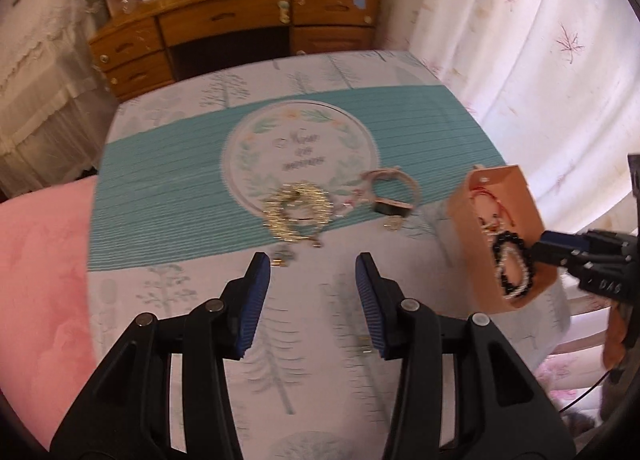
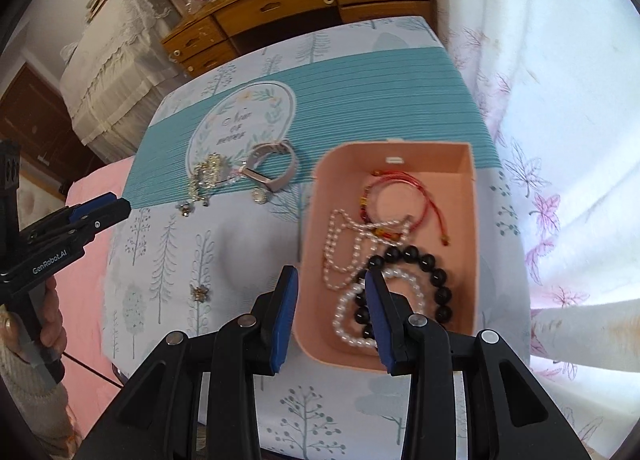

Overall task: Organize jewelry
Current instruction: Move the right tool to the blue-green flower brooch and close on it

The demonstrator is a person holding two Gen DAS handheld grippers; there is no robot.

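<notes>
A pink open box (image 2: pixel 400 164) holds a red cord bracelet (image 2: pixel 404 184), a pearl string (image 2: pixel 340 248) and a black bead bracelet (image 2: pixel 428 264). My right gripper (image 2: pixel 332 292) straddles the box's near left wall with its jaws apart; the box looks lifted and tilted in the left wrist view (image 1: pixel 496 228). My left gripper (image 1: pixel 314 264) is open and empty over the table. Beyond it lie a gold chain pile (image 1: pixel 298 210), a watch-like band (image 1: pixel 394 192) and a small earring (image 1: pixel 282 258). A small gold piece (image 2: pixel 199 293) lies near my right gripper.
The table has a teal and white tree-print cloth (image 1: pixel 160 180). A pink cushion (image 1: pixel 40 280) lies at the left. A wooden dresser (image 1: pixel 240 24) stands behind the table. White flowered curtains (image 1: pixel 520 40) hang at the right.
</notes>
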